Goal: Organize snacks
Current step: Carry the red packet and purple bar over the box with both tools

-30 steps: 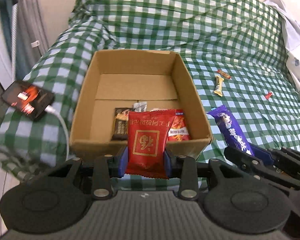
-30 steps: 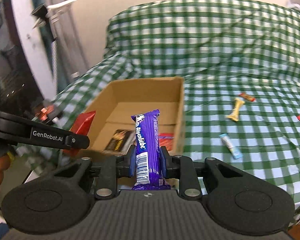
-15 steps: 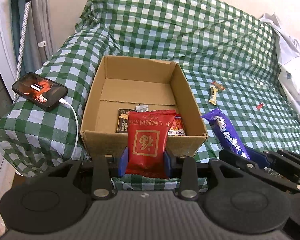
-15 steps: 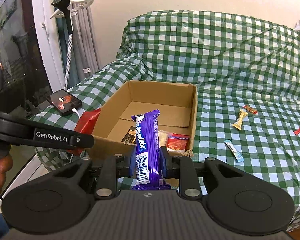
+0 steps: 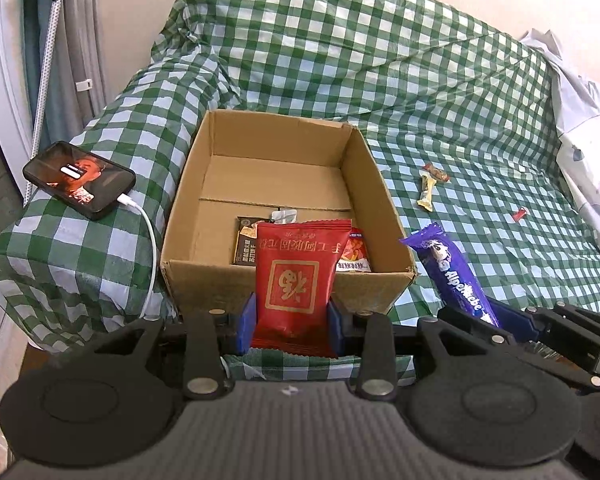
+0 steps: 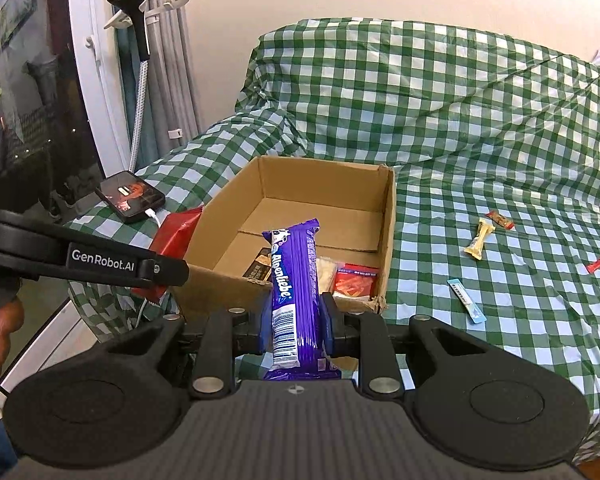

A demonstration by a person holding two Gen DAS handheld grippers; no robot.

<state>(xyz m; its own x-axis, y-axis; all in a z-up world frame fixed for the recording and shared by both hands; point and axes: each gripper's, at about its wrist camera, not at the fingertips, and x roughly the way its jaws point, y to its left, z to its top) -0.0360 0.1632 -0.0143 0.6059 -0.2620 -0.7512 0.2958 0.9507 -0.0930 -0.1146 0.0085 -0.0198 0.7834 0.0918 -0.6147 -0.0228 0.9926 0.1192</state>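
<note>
Left gripper (image 5: 293,322): jaws closed on the red packet (image 5: 298,280), pinching its lower part from both sides; the packet stands upright at the lower centre of the left view, in front of the box's near wall.

Right gripper (image 6: 293,322): jaws closed on the purple bar (image 6: 294,286), clamped near its lower end, the long upper part standing free at the centre of the right view.

Box (image 5: 284,284): open cardboard, centre of both views, on the checked bed cover (image 5: 440,92); a few snacks already lie at its near end, the far half bare.

Loose snacks: a yellow bar (image 6: 478,239), a small brown-red sweet (image 6: 499,219), a red sweet (image 6: 596,265) and a blue stick (image 6: 465,300) lie apart on the cover at the right of the right view.

Red packet, handling: probably light and puffy, with slick film; a hold across the flat middle seems safest, since the crimped edge may slide out.

Purple bar, handling: likely light but long, with a glossy wrapper; held low it could tip or swing, and hard squeezing might crush what is inside.

Small sweets, handling: tiny and flat on soft cloth, so the jaws would probably need to close nearly shut and press into the cover.

Phone (image 5: 79,179): on the cover's left corner with a white cable (image 5: 150,248), near the box.
</note>
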